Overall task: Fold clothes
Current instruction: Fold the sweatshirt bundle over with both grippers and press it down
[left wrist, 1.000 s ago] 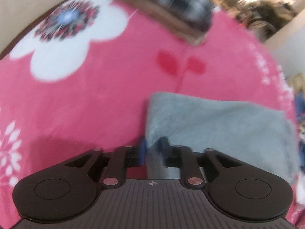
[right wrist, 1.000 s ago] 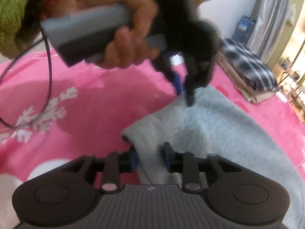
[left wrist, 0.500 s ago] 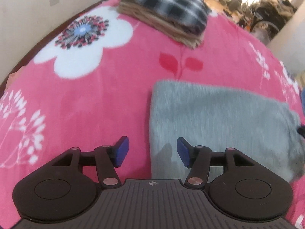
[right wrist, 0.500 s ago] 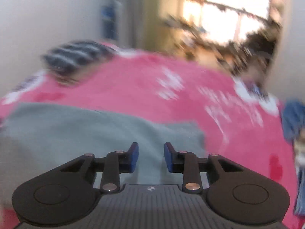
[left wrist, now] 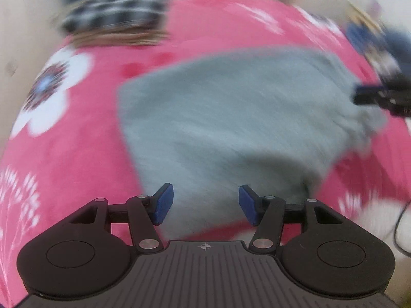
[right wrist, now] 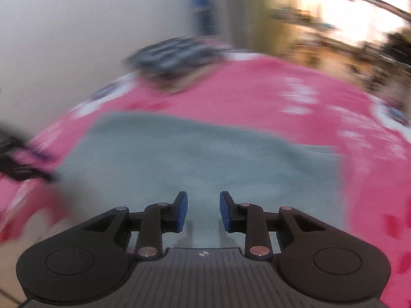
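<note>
Grey garment [left wrist: 231, 118] (folded), flat, pink blanket [left wrist: 72, 159]

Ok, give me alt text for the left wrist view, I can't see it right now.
Blurred view down the left claw, open and empty, above a folded grey garment lying on a pink floral blanket. A stack of folded clothes with a black-and-white plaid piece on top sits at the far edge; the right claw pokes in at right.

Both fisheye views are motion-blurred; glaring daylight enters at top right.
</note>
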